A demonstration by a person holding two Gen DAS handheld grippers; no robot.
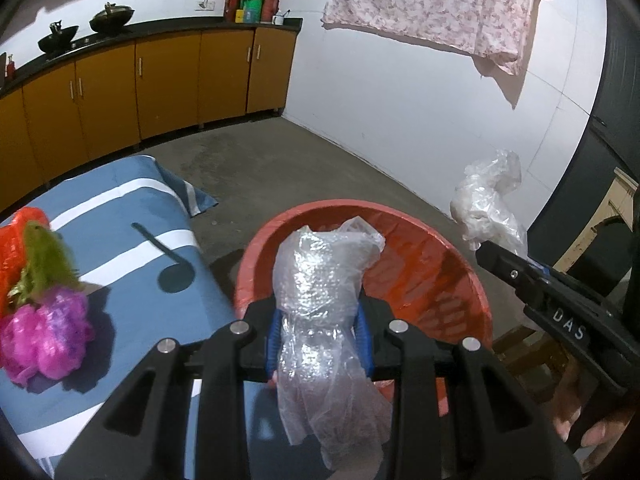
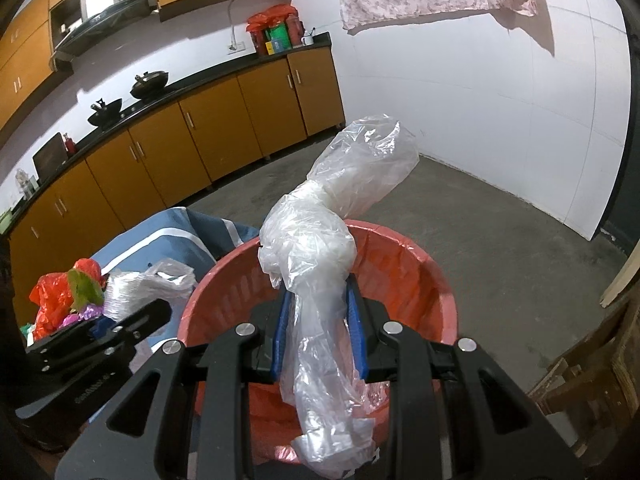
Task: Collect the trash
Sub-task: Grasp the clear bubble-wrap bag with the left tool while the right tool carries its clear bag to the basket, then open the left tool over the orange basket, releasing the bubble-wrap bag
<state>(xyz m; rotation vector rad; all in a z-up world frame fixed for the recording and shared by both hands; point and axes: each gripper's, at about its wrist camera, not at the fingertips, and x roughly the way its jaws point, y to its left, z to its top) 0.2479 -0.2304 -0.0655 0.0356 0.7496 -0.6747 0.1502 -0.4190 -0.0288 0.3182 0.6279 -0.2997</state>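
My left gripper (image 1: 320,320) is shut on a wad of clear bubble wrap (image 1: 316,280) and holds it over the near rim of a red trash basket (image 1: 440,264). My right gripper (image 2: 318,320) is shut on a crumpled clear plastic bag (image 2: 320,240) and holds it above the same red basket (image 2: 408,272). That bag also shows at the right of the left wrist view (image 1: 488,200). A pink crumpled bag (image 1: 44,336) with green and orange plastic (image 1: 24,252) lies on the blue striped cloth (image 1: 132,248) to the left.
Yellow-brown cabinets (image 1: 160,80) with a black counter and woks run along the back left. A floral cloth (image 1: 436,4) hangs on the white wall. Wooden furniture (image 2: 592,368) stands to the right of the basket. The floor is grey concrete (image 2: 500,232).
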